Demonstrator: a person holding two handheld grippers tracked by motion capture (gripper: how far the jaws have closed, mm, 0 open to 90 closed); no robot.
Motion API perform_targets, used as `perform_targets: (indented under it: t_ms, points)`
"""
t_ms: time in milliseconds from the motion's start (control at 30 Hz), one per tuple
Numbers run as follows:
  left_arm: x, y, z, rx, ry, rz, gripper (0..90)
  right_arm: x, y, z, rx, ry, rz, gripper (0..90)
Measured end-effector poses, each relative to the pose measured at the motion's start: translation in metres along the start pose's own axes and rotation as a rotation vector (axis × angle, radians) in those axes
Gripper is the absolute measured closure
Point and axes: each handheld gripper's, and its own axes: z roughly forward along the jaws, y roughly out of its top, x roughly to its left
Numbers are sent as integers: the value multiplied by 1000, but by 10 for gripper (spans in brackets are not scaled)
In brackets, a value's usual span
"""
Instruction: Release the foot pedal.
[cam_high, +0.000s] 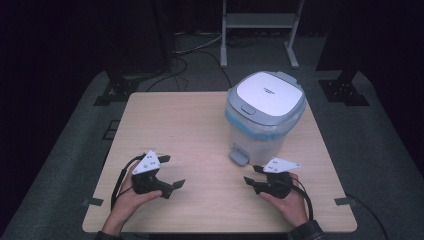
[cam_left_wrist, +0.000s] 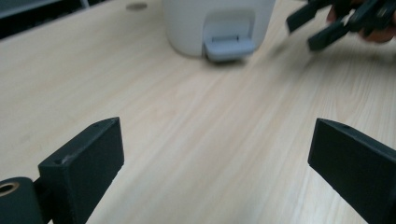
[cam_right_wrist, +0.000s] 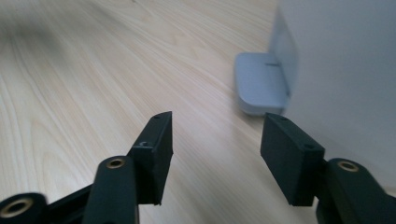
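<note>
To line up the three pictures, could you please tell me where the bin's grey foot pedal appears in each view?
High view: the pedal sits at the bin's base, centre right, facing the person.
Left gripper view: top centre, beyond the open jaws.
Right gripper view: right of centre, just above the right jaw.
Shared landmark: the white bin wall behind the pedal.

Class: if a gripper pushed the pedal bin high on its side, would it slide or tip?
The pedal bin stands taller than its base, so a high push might tip it. It looks like hollow plastic, probably light, so a low push would likely slide it across the smooth wooden table.
</note>
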Motion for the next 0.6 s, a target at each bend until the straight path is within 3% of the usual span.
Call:
perform_targets:
  t_ms: [167, 300, 367, 567, 600]
  points:
    - [-6, -16, -2, 52, 24, 0, 20, -10, -15, -17, -7, -15, 25, 359]
    - [-11, -33, -3, 90, 28, -28, 20, -25, -34, -37, -13, -55, 39, 310]
    - [-13, -40, -4, 118, 39, -23, 20, -28, -38, -41, -11, -67, 42, 306]
    - [-14, -58, -4, 185, 70, -29, 20, -39, -59, -60, 33, -122, 56, 251]
    - [-16, -62, -4, 204, 74, -25, 20, -41, -67, -66, 47, -148, 61, 236]
